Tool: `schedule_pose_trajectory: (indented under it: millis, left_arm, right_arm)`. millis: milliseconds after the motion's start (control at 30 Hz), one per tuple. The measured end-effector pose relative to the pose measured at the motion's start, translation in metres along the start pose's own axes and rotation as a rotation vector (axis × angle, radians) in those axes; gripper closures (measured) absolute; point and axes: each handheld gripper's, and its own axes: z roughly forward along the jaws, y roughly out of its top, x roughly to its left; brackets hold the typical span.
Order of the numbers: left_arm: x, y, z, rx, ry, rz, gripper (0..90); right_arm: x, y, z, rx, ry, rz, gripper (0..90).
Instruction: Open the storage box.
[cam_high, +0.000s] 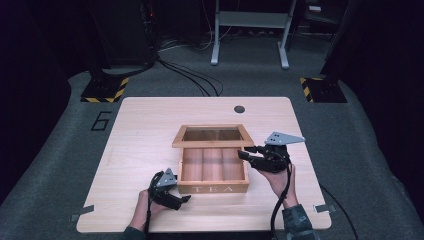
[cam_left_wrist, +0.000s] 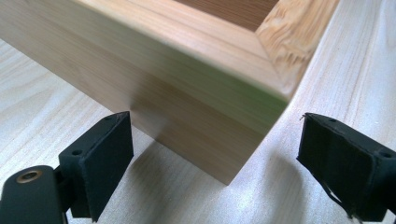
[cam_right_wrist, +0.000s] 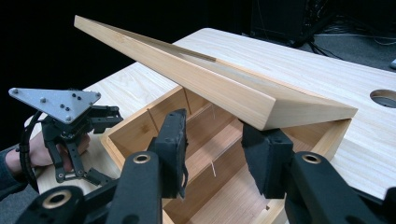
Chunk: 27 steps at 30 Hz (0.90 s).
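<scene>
At the near left of the table (cam_high: 140, 120), the left hand-held gripper (cam_high: 172, 192) sits low against the near left corner of the wooden tea box (cam_high: 214, 188), the person's left hand (cam_high: 145, 207) behind it. In the left gripper view its two black pads (cam_left_wrist: 100, 158) stand wide apart with that corner of the box between them, neither pad pressing the wood: the jaws are open.

The box stands in the middle of the table, nearer the near edge, with the word TEA on its near wall and three compartments inside, parted by thin wooden dividers.

At the box's right side, a little farther off, the right hand-held gripper (cam_high: 250, 152) points left at the raised lid (cam_high: 212, 136), the right hand (cam_high: 280, 180) under it. In the right gripper view its jaws sit partly closed just under the lid's free corner; one pad (cam_right_wrist: 261, 154) touches the lid's underside, while the other (cam_right_wrist: 173, 140) is clear of it. Whether the lid is actually pinched cannot be told.

The lid, a wooden frame with a window pane, is tilted up from the far edge of the box, half open. Beyond it lies a round hole (cam_high: 239, 109) in the table near the far edge.
</scene>
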Motion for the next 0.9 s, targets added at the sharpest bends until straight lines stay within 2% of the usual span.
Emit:
schedule_pose_trajectory:
  millis: [900]
  left_arm:
    - [-0.0003,-0.0001,0.0005,-0.002,-0.004,0.000,10.2]
  right_arm:
    - [-0.0003,0.0002,-0.0001,-0.003,0.001,0.005,59.6]
